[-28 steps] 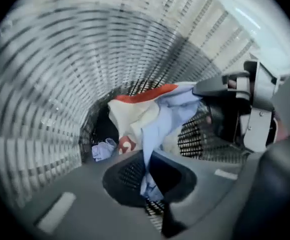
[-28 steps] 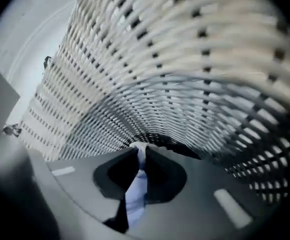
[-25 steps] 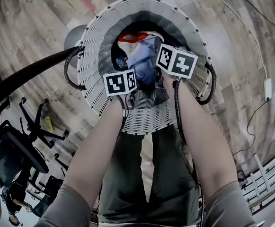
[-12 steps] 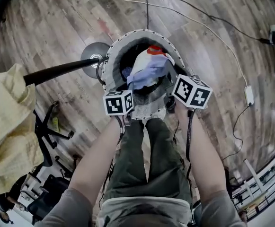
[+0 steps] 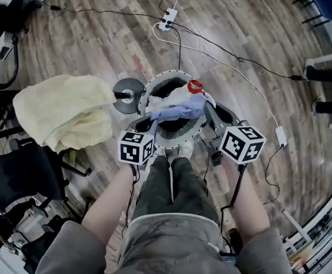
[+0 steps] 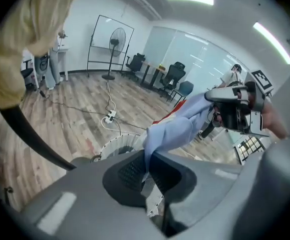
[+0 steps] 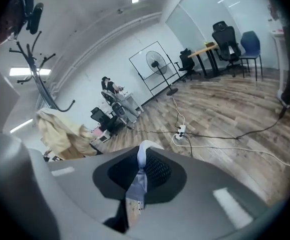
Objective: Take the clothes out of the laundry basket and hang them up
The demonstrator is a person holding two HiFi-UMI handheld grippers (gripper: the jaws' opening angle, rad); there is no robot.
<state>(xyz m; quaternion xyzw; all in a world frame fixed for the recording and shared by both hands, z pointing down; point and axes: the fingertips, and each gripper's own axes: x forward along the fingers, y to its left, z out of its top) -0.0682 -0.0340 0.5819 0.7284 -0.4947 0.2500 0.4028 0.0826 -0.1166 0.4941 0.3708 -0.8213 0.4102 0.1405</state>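
Observation:
The white laundry basket [image 5: 154, 90] stands on the wood floor in front of the person's feet. A light blue garment [image 5: 180, 108], with a red and white piece behind it, is stretched above the basket between both grippers. My left gripper [image 5: 152, 121] is shut on the garment's left end; in the left gripper view the blue cloth [image 6: 177, 131] runs from my jaws to the right gripper [image 6: 233, 111]. My right gripper [image 5: 207, 109] is shut on the other end, and a thin fold of cloth [image 7: 141, 170] is pinched between its pads.
A yellow garment [image 5: 63, 113] hangs on a dark rack arm to the left, over a round stand base [image 5: 127, 93]. A power strip [image 5: 168, 19] and cables cross the floor beyond the basket. Office chairs stand at the left edge. A coat rack [image 7: 35, 69] shows in the right gripper view.
Both grippers have risen high out of the basket, lifting the blue garment with them. The basket now looks small and far below, and the yellow garment has come into view.

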